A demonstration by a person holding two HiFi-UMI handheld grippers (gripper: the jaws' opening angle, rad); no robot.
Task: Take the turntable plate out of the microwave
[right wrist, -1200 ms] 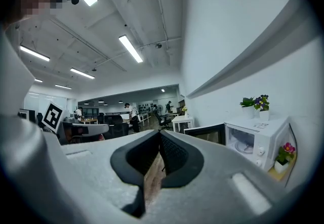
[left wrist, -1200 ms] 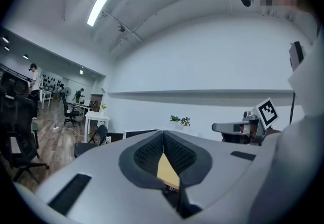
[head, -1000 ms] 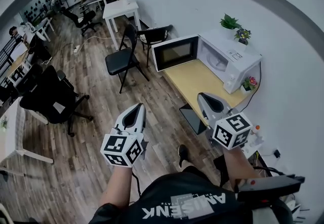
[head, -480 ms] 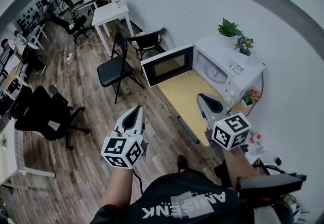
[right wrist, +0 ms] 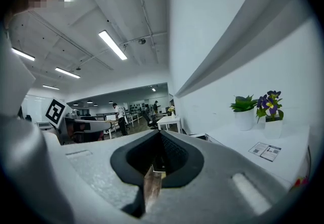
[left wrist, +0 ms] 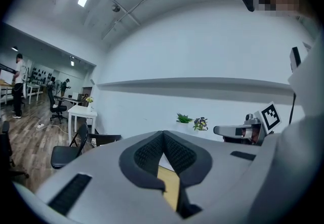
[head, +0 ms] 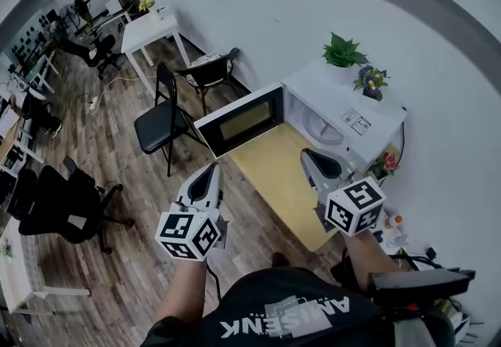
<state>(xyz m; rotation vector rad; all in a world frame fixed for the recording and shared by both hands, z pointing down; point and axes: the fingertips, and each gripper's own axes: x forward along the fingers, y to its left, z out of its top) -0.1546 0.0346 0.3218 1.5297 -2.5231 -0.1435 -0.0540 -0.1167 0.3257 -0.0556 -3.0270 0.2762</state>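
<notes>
The white microwave (head: pixel 344 106) stands at the far end of a pale wood table (head: pixel 282 181), its door (head: pixel 239 122) swung wide open to the left. Inside the cavity lies the pale turntable plate (head: pixel 322 131). Both grippers are held level in front of me, short of the microwave. My left gripper (head: pixel 211 168) hangs over the floor left of the table, jaws shut and empty (left wrist: pixel 163 133). My right gripper (head: pixel 308 155) is above the table, just in front of the cavity, also shut with nothing in it (right wrist: pixel 161 135).
A green plant (head: pixel 342 50) and a pot of purple flowers (head: pixel 370 79) sit on top of the microwave. A pink flower (head: pixel 385 165) stands beside it. Black chairs (head: pixel 156 122) and a white table (head: pixel 149 28) stand to the left on the wood floor.
I have walked closer: the microwave and table have drawn nearer and slid left in the head view. Both grippers kept their pose ahead of me, jaws shut throughout.
</notes>
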